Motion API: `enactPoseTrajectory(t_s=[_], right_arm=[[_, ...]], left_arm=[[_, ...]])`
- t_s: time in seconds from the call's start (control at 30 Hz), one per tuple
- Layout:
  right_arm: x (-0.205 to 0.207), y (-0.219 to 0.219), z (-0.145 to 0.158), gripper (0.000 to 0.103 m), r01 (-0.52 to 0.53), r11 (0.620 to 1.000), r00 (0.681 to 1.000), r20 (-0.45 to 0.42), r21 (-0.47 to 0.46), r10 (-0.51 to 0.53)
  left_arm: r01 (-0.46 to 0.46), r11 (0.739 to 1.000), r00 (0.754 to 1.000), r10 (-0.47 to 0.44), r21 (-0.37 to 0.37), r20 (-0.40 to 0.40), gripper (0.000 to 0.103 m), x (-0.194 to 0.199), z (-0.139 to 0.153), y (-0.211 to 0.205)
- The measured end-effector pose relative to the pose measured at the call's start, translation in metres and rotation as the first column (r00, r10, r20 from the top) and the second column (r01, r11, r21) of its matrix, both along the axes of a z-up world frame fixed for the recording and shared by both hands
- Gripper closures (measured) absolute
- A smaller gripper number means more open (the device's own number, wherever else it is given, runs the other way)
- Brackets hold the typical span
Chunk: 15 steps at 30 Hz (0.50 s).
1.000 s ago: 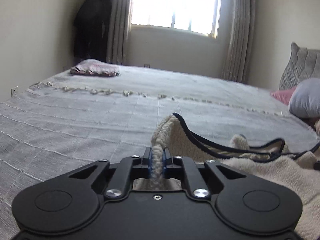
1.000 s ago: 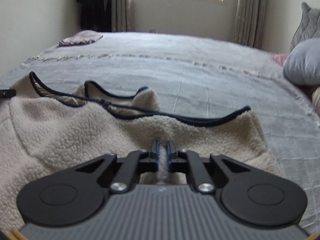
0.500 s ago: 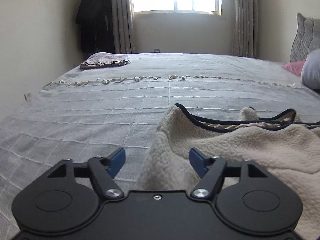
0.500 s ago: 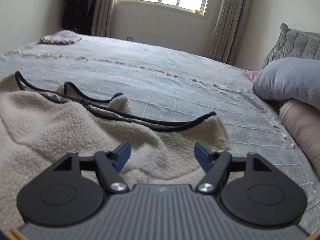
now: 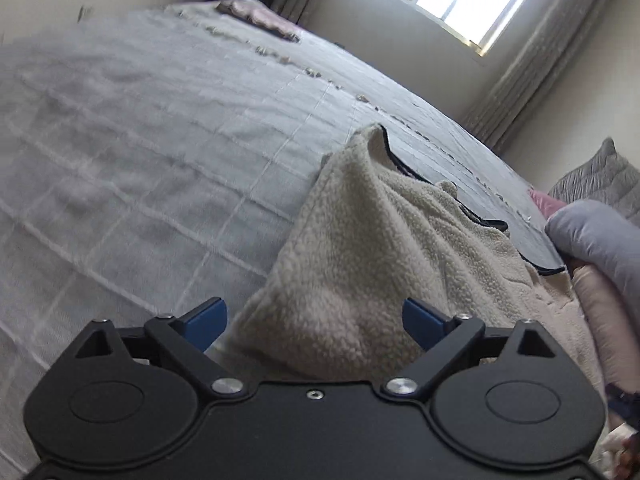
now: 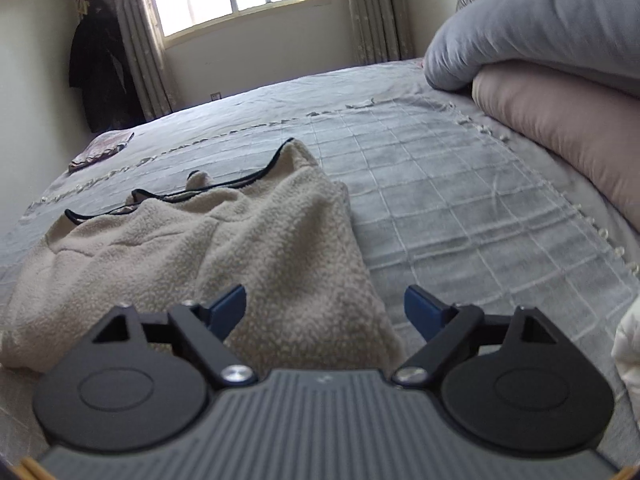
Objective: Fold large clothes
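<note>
A cream fleece garment (image 5: 360, 248) with dark trim lies in a loose fold on the grey bedspread (image 5: 140, 152). It also shows in the right wrist view (image 6: 224, 256). My left gripper (image 5: 316, 322) is open and empty, hovering over the garment's near left part. My right gripper (image 6: 324, 308) is open and empty, over the garment's near right edge. The blue pads (image 6: 228, 306) stand wide apart in both views.
A grey pillow (image 6: 532, 24) on a beige pillow (image 6: 560, 120) lies at the right of the bed. A folded pink cloth (image 6: 100, 150) lies at the far left corner. A dark coat (image 6: 98, 68) hangs by the window curtain.
Both grippers were shut on the fleece a second ago, then opened and let it drop. Since then both have pulled back and tilted, and the garment lies still.
</note>
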State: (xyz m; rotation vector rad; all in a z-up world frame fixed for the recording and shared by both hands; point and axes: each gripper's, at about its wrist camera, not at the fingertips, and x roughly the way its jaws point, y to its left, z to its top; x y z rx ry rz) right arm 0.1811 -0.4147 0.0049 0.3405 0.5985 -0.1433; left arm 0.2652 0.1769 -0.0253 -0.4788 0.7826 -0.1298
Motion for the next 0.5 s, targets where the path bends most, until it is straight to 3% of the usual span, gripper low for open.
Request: enactPoseTrajectory(t_s=[0.1, 0.27, 0.33, 0.43, 0.47, 0.5], right_arm=[[-0.013, -0.004, -0.013, 0.015, 0.015, 0.995, 1.000, -0.009, 0.101, -0.014], [-0.006, -0.004, -0.046, 0.015, 0.007, 0.961, 0.999, -0.052, 0.277, 0.008], [0.005, -0.004, -0.055, 0.015, 0.003, 0.937, 1.000, -0.025, 0.351, 0.006], [0.023, -0.011, -0.067, 0.019, 0.069, 0.882, 0.997, -0.010, 0.466, -0.073], [0.026, -0.015, -0.071, 0.025, 0.090, 0.861, 0.995, -0.004, 0.501, -0.101], [0.030, -0.019, -0.075, 0.033, 0.105, 0.836, 0.992, 0.001, 0.539, -0.126]], left_arm=[[-0.016, 0.988, 0.996, 0.002, -0.156, -0.089, 0.009, -0.004, -0.025, 0.004], [-0.029, 0.955, 1.000, 0.025, -0.294, -0.016, 0.014, -0.001, -0.040, -0.007], [-0.063, 0.927, 0.998, 0.055, -0.369, -0.033, 0.034, 0.007, -0.048, -0.012], [-0.147, 0.896, 0.988, 0.151, -0.419, -0.024, 0.047, 0.017, -0.061, -0.014], [-0.164, 0.892, 0.985, 0.171, -0.422, -0.021, 0.050, 0.019, -0.062, -0.015], [-0.181, 0.890, 0.982, 0.190, -0.419, -0.021, 0.059, 0.020, -0.060, -0.015]])
